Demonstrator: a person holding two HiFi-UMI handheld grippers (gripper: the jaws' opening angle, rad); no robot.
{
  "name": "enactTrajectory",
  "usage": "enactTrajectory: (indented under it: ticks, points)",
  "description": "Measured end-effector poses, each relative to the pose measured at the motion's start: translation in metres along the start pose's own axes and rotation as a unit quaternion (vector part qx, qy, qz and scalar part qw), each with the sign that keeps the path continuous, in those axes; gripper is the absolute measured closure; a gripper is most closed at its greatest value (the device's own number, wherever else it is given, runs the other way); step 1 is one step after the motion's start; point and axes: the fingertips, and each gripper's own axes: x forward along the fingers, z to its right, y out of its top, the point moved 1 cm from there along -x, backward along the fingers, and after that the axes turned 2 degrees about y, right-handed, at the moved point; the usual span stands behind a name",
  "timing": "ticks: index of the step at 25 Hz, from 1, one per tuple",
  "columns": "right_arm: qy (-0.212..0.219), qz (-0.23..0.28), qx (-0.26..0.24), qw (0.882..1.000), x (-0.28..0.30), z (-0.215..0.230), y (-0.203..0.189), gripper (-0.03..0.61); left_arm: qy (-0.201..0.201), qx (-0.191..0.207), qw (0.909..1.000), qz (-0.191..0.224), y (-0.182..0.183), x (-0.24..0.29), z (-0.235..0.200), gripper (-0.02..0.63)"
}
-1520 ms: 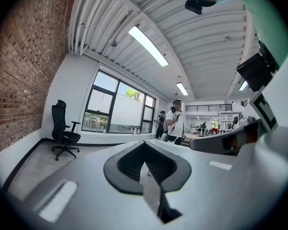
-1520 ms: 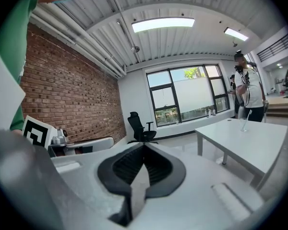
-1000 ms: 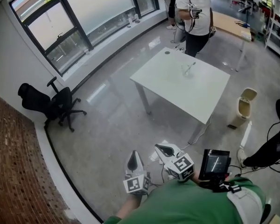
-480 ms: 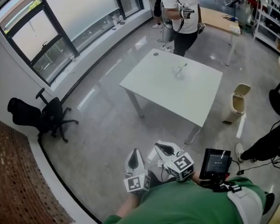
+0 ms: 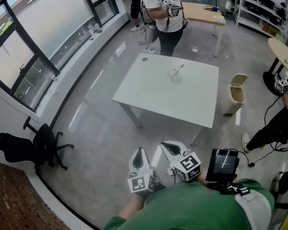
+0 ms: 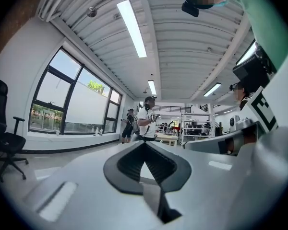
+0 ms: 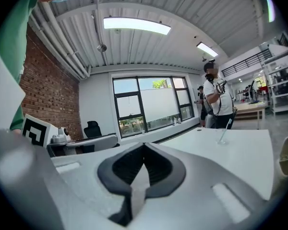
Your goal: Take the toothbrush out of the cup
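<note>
both tongs are clenched on nothing: the left gripper (image 5: 138,158) and the right gripper (image 5: 171,150) each press dark ribbed pads (image 6: 134,164) together into a pointed tip, set in smooth white shells. they are held side by side, close to the person's green sleeve (image 5: 192,210), above a glossy grey floor (image 5: 101,143). well ahead of them stands a flat white table (image 5: 149,92) on thin legs. the clear cup (image 5: 173,75) sits toward its far edge, well apart from both tips, and the slender toothbrush (image 5: 179,69) leans in it, upper end tilted right. a person in a white shirt (image 5: 162,4) stands just beyond the table.
</note>
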Motion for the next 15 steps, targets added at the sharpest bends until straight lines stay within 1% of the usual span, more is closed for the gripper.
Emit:
enactTrajectory:
  ticks: [3,6,13,15]
  points:
    - [-0.025,-0.001,0.007,1.000,0.020,0.003,0.011,0.575,-0.011,-0.009,0.9998,-0.011,0.011,0.021,-0.018,0.607]
    - [-0.046,-0.002,0.010,0.999,0.037,0.000,0.019,0.575,-0.034,-0.012,0.9992,-0.018,0.016,0.033,-0.034,0.607]
    - [-0.100,0.005,0.013,0.995,0.081,-0.005,0.027,0.575,-0.104,-0.009,0.9945,-0.010,0.020,0.056,-0.073,0.607]
    - [-0.110,0.007,0.013,0.994,0.091,-0.005,0.031,0.575,-0.117,-0.009,0.9930,-0.010,0.021,0.063,-0.082,0.607]
